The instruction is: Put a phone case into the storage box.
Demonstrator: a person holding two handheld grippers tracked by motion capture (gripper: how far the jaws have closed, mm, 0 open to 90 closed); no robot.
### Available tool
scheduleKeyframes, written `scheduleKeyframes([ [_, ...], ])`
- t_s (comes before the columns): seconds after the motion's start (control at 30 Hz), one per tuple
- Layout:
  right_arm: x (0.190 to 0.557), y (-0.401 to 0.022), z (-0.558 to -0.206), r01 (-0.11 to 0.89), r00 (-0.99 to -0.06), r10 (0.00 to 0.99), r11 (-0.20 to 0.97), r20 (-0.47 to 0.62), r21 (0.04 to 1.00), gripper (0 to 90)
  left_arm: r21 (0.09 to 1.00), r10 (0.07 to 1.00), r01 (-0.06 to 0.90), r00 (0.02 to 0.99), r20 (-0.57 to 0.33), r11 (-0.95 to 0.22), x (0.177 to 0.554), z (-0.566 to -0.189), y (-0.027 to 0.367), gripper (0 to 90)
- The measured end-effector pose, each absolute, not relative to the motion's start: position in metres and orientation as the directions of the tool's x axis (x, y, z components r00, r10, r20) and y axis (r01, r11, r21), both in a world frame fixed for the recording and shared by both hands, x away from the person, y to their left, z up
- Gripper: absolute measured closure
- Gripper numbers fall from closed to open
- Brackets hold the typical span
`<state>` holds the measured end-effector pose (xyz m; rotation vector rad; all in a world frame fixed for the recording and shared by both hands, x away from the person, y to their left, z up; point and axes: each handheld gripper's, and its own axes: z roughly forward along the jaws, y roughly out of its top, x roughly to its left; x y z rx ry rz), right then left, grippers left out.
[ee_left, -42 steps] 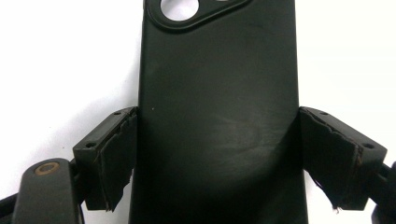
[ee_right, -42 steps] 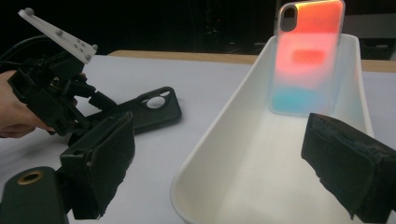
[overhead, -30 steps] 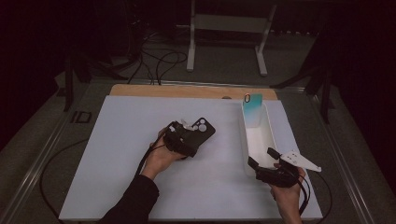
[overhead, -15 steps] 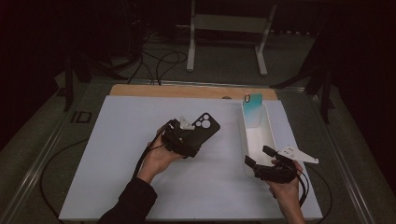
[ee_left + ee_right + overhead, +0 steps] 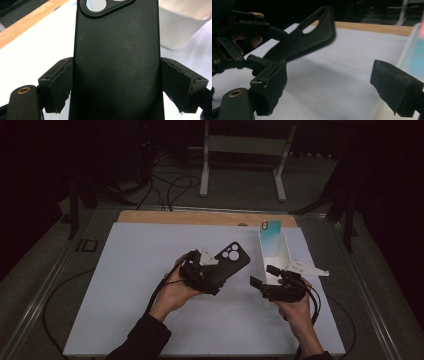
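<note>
A dark room is seen around a bench (image 5: 125, 285) covered in white; a white bin (image 5: 278, 256) with a teal phone (image 5: 270, 234) upright in it stands at its right; a black phone case (image 5: 116, 62) is pinched by the left tool (image 5: 212, 272) above the bench; the right tool (image 5: 264, 276), spread with nothing between, has just been closing slightly beside the bin.
</note>
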<state>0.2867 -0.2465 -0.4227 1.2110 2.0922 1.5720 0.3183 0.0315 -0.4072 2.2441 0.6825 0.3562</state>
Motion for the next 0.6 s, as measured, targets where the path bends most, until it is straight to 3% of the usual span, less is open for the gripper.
scheduleKeyframes([
  [0.2, 0.295, -0.231, -0.417, 0.475, -0.646, 0.701, 0.06, 0.302, 0.878, 19.8, 0.758, 0.541, 0.308, 0.838, 0.07, -0.575, 0.31, -0.404, 0.028, 15.6],
  [0.6, 0.303, -0.215, -0.413, 0.52, -0.669, 0.634, 0.025, 0.389, 0.854, 46.9, 0.788, 0.511, 0.263, 0.856, 0.075, -0.556, 0.304, -0.405, 0.024, 15.3],
])
